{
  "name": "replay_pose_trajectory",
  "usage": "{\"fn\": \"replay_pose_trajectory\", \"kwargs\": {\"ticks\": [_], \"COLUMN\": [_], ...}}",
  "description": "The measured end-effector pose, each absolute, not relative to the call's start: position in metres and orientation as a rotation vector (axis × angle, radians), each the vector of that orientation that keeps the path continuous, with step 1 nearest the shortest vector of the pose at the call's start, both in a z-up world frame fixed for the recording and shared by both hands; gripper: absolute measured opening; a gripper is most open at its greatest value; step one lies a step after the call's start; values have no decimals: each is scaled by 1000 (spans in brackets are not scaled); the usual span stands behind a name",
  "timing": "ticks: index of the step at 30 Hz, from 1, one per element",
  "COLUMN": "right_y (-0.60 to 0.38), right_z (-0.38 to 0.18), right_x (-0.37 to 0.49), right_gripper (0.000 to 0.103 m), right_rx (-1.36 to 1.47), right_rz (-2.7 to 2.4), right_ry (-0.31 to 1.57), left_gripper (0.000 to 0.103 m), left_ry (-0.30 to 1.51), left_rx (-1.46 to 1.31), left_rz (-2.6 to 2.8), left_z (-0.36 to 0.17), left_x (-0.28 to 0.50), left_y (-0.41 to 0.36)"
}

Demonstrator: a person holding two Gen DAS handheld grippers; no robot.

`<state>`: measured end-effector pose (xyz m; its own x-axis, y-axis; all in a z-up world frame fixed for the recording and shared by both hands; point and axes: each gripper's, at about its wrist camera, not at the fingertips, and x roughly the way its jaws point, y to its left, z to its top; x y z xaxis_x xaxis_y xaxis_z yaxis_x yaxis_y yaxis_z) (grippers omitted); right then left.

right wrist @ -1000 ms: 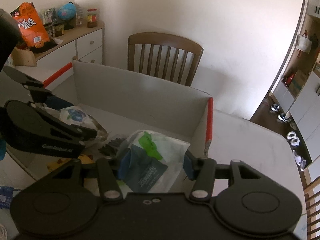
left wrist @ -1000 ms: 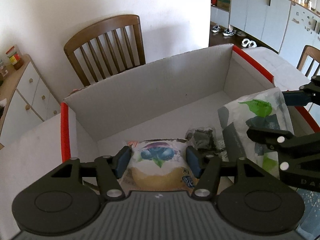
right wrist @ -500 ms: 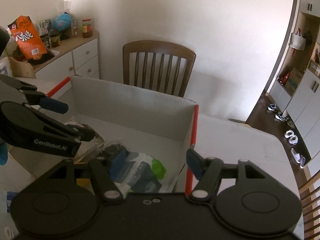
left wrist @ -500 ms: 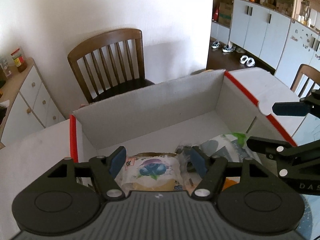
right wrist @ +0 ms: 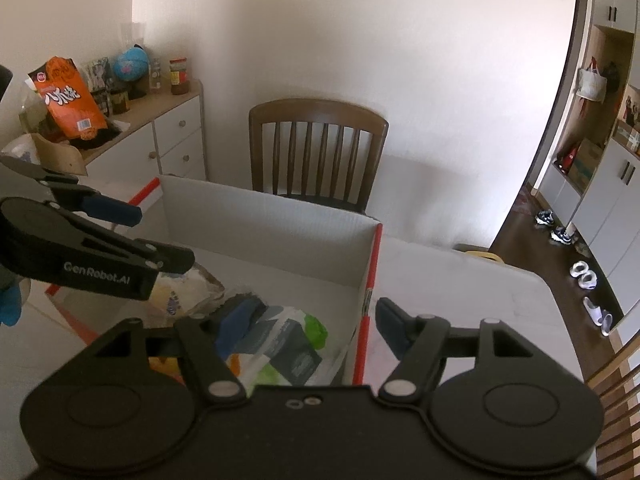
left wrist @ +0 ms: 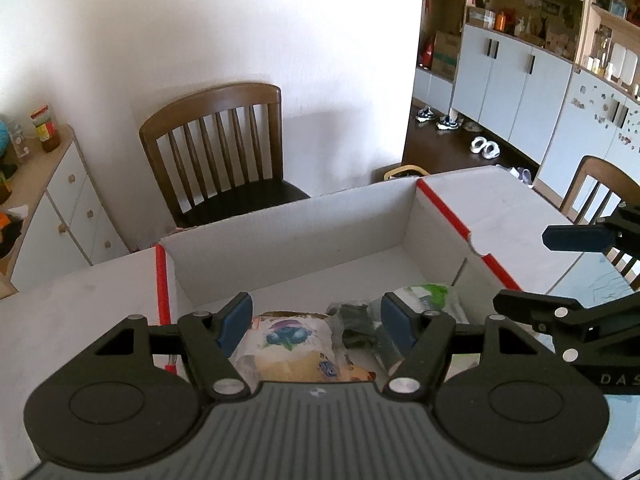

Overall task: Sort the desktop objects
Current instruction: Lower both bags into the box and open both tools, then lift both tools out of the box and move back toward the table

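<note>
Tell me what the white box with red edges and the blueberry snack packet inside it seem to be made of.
The box looks like corrugated cardboard with a matte white face: its wall tops show a thin fluted edge, and red tape lines the side rims. The blueberry packet looks like glossy plastic film, crinkled and catching light.

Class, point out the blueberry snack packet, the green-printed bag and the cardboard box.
blueberry snack packet (left wrist: 286,332), left wrist view, on the printed blueberries.
green-printed bag (right wrist: 314,330), right wrist view, on its green patch.
cardboard box (left wrist: 288,236), left wrist view, on the far inner wall.
</note>
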<state>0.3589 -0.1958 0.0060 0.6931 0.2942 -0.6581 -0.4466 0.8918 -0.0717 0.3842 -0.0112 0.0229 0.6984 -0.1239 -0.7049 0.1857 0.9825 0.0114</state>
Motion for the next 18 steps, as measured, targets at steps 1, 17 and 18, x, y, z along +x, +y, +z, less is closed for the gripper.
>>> {"fn": "replay_pose_trajectory", "kwargs": {"ticks": [1,17,18], "right_y": [-197,-213,-214], "right_z": [8,49,51], "right_x": [356,310,307], "right_gripper": [70,77,78], "right_rx": [-232,-173,-168], "right_rz": [416,426,425], "right_ry": [687,650,650], "left_gripper": [70,79,81], "left_ry": [777,734,727], "left_rx": [83,39,38], "left_rz": [-174,-185,-191], "left_z": [26,68,70], "left_x": [381,330,326], "left_y": [-11,-12,-13]}}
